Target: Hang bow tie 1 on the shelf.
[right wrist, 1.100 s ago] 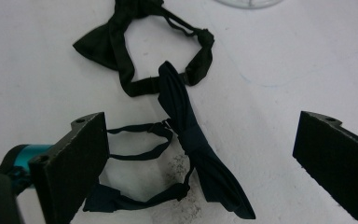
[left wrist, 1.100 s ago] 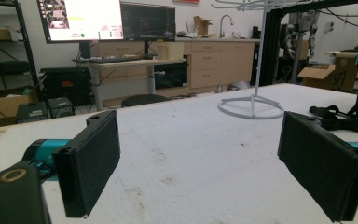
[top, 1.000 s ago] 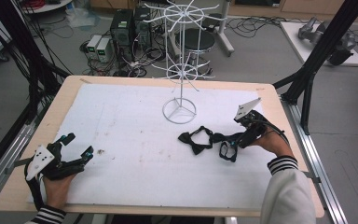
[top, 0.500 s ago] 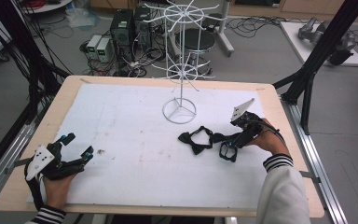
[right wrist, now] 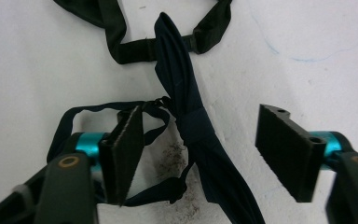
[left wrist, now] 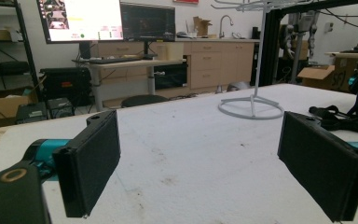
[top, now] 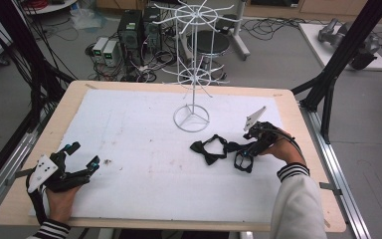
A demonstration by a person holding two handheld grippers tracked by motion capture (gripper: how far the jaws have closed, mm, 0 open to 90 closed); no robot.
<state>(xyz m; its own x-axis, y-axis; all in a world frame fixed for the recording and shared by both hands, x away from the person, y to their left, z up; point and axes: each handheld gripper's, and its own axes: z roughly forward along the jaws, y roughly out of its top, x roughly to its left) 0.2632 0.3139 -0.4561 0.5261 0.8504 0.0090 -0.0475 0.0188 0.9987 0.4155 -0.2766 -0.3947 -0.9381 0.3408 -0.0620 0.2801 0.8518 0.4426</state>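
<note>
Two bow ties lie on the white mat right of centre. The navy bow tie (right wrist: 191, 126) (top: 233, 147) runs up between the jaws of my right gripper (right wrist: 205, 154) (top: 244, 160), which is open and low over it. Its thin strap curls past the left pad (right wrist: 123, 149). The black bow tie (top: 205, 151) (right wrist: 135, 46) lies just beyond, its strap touching the navy one. My left gripper (top: 83, 155) (left wrist: 207, 165) rests open near the mat's front left with nothing between its pads. Both ties (left wrist: 335, 116) show far to the right in the left gripper view.
A white wire rack (top: 193, 74) with spoke arms stands behind the ties on a ring base (top: 191, 118) (left wrist: 251, 106). The mat (top: 129, 129) covers a wooden table (top: 64, 99). Black frame posts (top: 338, 64) flank the table.
My right gripper has shifted slightly left and lower over the navy bow tie. The left gripper has not moved.
</note>
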